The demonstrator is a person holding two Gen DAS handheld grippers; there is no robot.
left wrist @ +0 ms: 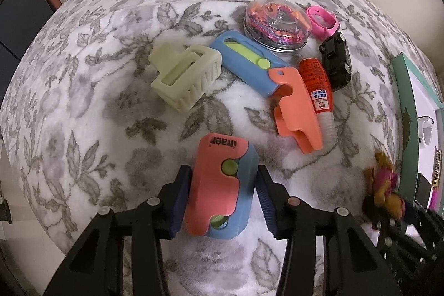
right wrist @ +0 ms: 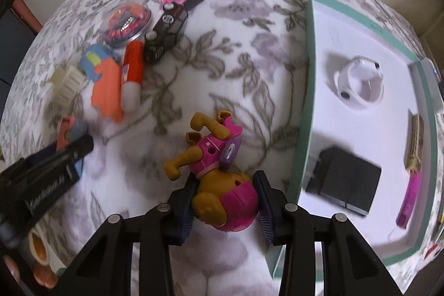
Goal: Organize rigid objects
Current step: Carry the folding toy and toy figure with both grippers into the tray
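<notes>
My left gripper (left wrist: 223, 201) is shut on a pink-and-blue toy (left wrist: 220, 187) with a green button, over the floral blanket (left wrist: 97, 101). My right gripper (right wrist: 226, 205) is shut on the head of a brown-and-magenta toy dog (right wrist: 219, 174); the dog also shows blurred at the right of the left wrist view (left wrist: 384, 185). Just right of the dog stands a teal-rimmed box (right wrist: 308, 107) with a white floor, holding a white ring-shaped object (right wrist: 359, 82), a black block (right wrist: 344, 182), a yellow strip and a magenta stick (right wrist: 409, 199).
On the blanket ahead lie a cream hair claw (left wrist: 184, 76), a blue-and-orange toy (left wrist: 274, 82), a red tube (left wrist: 317, 85), a black toy car (left wrist: 335, 63), a clear round case (left wrist: 277, 25) and a pink ring-shaped item (left wrist: 323, 20). The left gripper's arm (right wrist: 41, 174) crosses the right wrist view's left.
</notes>
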